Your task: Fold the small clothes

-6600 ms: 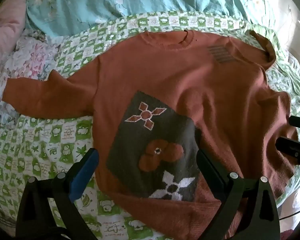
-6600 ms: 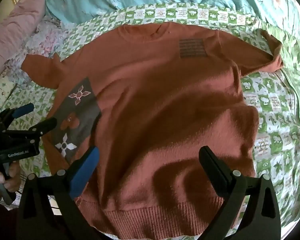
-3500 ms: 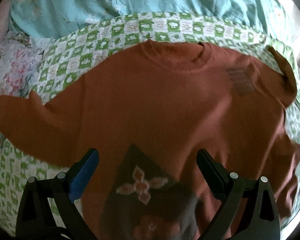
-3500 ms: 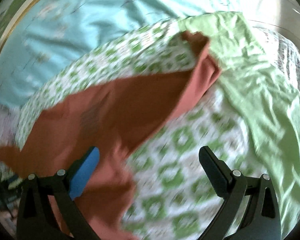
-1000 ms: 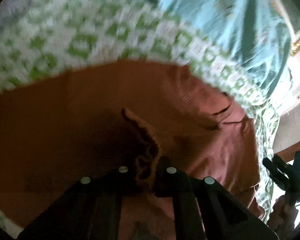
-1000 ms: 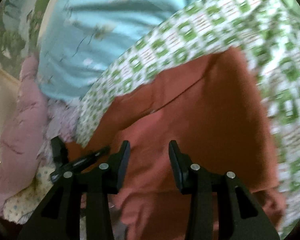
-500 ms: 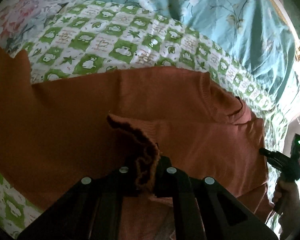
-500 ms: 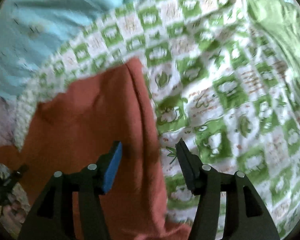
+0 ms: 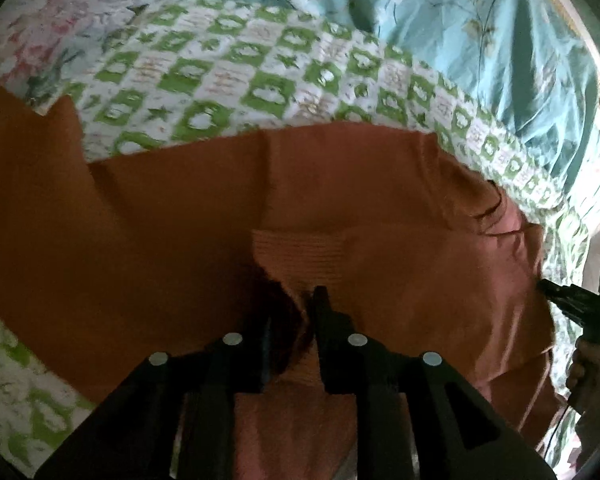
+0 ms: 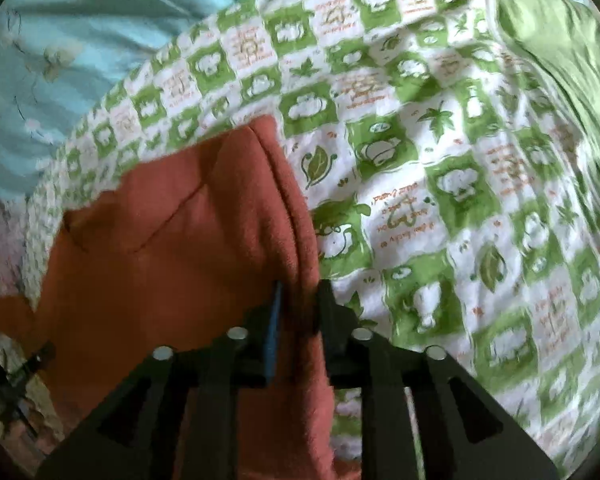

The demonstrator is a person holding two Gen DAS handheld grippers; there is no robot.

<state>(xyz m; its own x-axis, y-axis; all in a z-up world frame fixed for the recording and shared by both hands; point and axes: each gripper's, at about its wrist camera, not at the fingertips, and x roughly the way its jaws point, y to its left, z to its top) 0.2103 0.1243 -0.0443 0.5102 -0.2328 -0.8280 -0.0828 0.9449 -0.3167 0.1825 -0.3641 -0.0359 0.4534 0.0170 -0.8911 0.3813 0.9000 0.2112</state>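
A rust-orange knit sweater point(image 9: 360, 208) lies on a green-and-white checked sheet point(image 9: 236, 68). My left gripper point(image 9: 296, 312) is shut on the sweater's ribbed cuff point(image 9: 300, 256), which lies folded over the body. My right gripper point(image 10: 300, 300) is shut on the folded right edge of the sweater point(image 10: 204, 232), with the checked sheet point(image 10: 440, 184) to its right. The right gripper also shows in the left wrist view point(image 9: 576, 308) at the sweater's far right edge.
A light blue flowered quilt point(image 9: 460, 20) lies behind the sheet, also in the right wrist view point(image 10: 60, 40). A pink floral cloth point(image 9: 48, 36) is at the far left. A plain green cloth point(image 10: 560, 40) lies at the right.
My right gripper has closed on the sweater's right edge. My left gripper has lowered the cuff onto the sweater body, so it now lies flatter.
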